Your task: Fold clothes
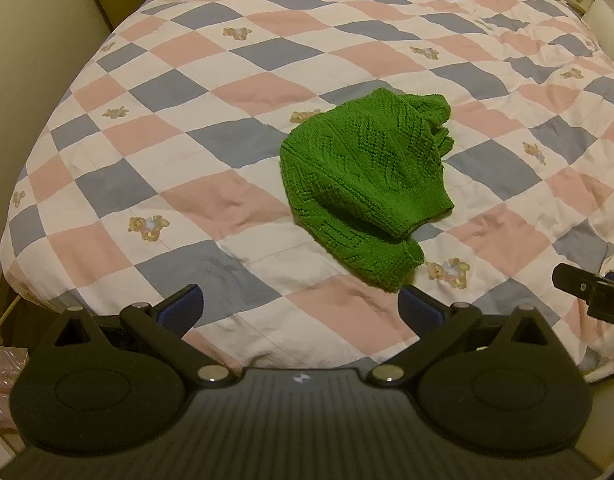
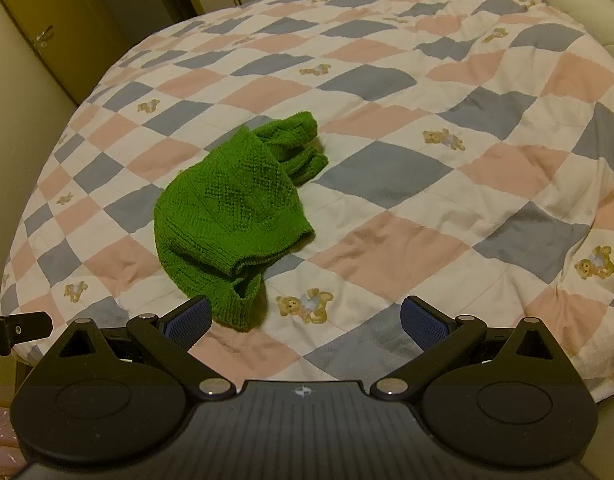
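Left wrist view: green knitted sweater (image 1: 365, 176) lies bunched on the bed's checked quilt (image 1: 211, 92), pink, blue and white squares with small bears. Left gripper (image 1: 301, 310) hangs above the near edge of the bed, fingers (image 1: 185, 308) spread wide, holding nothing. The sweater's nearest end sits just beyond the right-hand finger, slightly inside the gap, not touching that I can tell. Tip of the right gripper (image 1: 587, 292) shows at the frame's right edge.

Right wrist view: right gripper (image 2: 305, 320) also spread wide and empty. Sweater (image 2: 231, 208) lies ahead and left; its nearest end lies just beside the left-hand finger (image 2: 189, 320). A door (image 2: 47, 24) stands past the bed.
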The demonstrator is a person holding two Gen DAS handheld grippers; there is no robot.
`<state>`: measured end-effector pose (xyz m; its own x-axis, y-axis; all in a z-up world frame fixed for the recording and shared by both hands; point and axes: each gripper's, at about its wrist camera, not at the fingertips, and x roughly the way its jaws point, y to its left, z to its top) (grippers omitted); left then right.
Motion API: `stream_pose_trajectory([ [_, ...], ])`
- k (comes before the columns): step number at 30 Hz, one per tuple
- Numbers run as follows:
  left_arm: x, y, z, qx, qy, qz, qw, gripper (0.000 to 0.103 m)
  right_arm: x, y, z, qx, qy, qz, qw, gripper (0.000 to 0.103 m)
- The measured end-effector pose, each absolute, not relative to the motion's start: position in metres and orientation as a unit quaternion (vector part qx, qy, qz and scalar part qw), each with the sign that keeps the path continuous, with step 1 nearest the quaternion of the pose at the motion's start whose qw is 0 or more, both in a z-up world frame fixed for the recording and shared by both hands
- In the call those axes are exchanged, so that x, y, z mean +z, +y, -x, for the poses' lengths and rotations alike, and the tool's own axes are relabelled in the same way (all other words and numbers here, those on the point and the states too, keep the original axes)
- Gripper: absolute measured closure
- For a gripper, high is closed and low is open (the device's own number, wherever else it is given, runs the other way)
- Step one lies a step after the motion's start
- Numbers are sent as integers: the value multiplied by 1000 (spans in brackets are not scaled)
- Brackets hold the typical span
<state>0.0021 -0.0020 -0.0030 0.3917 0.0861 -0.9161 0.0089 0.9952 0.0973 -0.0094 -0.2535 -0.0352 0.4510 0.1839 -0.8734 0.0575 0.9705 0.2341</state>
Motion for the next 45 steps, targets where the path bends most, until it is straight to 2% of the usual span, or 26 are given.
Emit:
stream_pose_trajectory([
  [45, -3, -7, -18, 11, 559, -30, 829, 1, -34, -258, -10, 44, 514, -118, 849, 0],
])
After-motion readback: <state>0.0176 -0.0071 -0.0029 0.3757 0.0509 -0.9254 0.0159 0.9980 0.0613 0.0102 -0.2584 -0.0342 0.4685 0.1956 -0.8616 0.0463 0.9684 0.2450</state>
